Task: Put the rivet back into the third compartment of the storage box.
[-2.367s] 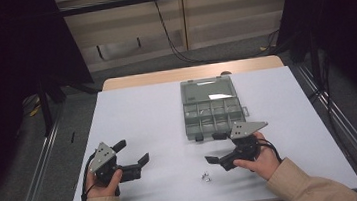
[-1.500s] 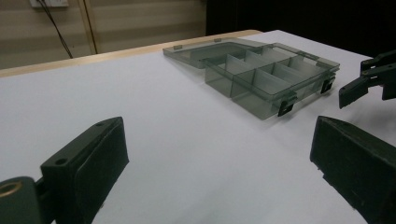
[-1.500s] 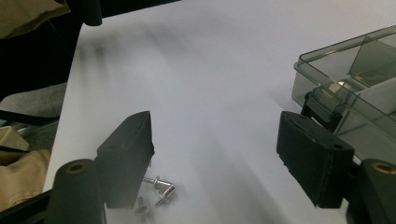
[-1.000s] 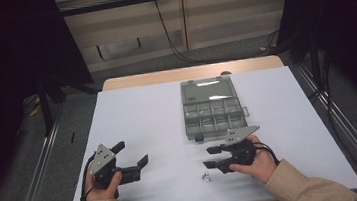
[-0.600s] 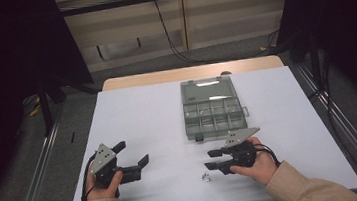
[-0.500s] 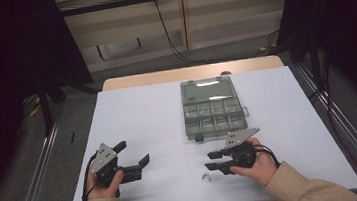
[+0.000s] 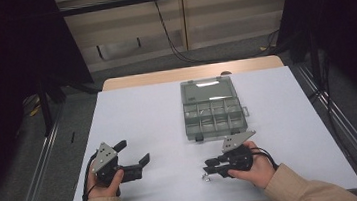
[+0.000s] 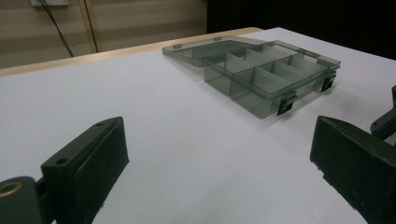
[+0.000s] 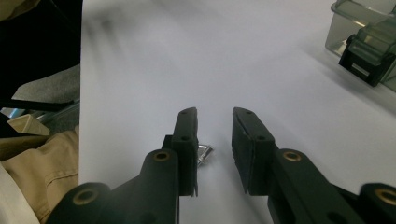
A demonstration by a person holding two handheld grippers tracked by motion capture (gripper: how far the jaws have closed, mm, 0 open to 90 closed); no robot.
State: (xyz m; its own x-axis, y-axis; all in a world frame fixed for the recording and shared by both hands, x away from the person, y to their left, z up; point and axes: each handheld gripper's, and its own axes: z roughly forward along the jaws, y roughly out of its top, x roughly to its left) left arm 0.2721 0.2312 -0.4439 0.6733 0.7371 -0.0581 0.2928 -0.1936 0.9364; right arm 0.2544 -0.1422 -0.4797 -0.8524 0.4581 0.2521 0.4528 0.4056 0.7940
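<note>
small metal part: a tiny silvery piece (image 9: pixel 204 153) (perhaps a screw; too small to name for sure) lies loose on the white counter (image 7: pixel 147 114) near its front edge; in the right gripper view it sits just beside and partly behind one finger, seemingly outside the gap rather than in it. In the high view it is the bright speck (image 7: pixel 205 177) just in front of the right gripper's tips.

right gripper: the right gripper (image 9: pixel 215 126) is held low and nearly level over the counter, tips toward the part. Its fingers (image 9: pixel 187 140) have just been closing and now stand narrow, with bare counter between them and nothing gripped. Judged from that, the hand is lining up for a pinch and the part is not yet caught.

why so low: a piece this small and flat can only be taken with the tips almost on the surface, which likely explains the flat angle.

left gripper: the left gripper (image 7: pixel 135 160) rests at the front left of the counter, fingers (image 8: pixel 88 163) wide apart and empty (parked clear of the work, I would say).

compartment box: a smoky transparent organizer box (image 7: pixel 213 111) stands well behind the part, lid folded back flat, dividers showing, black latches (image 8: pixel 285 105) facing the person; the compartments look empty. Open and close by, it reads as the likely place for the part.

risk: closing beside the part instead of around it could flick it away.
</note>
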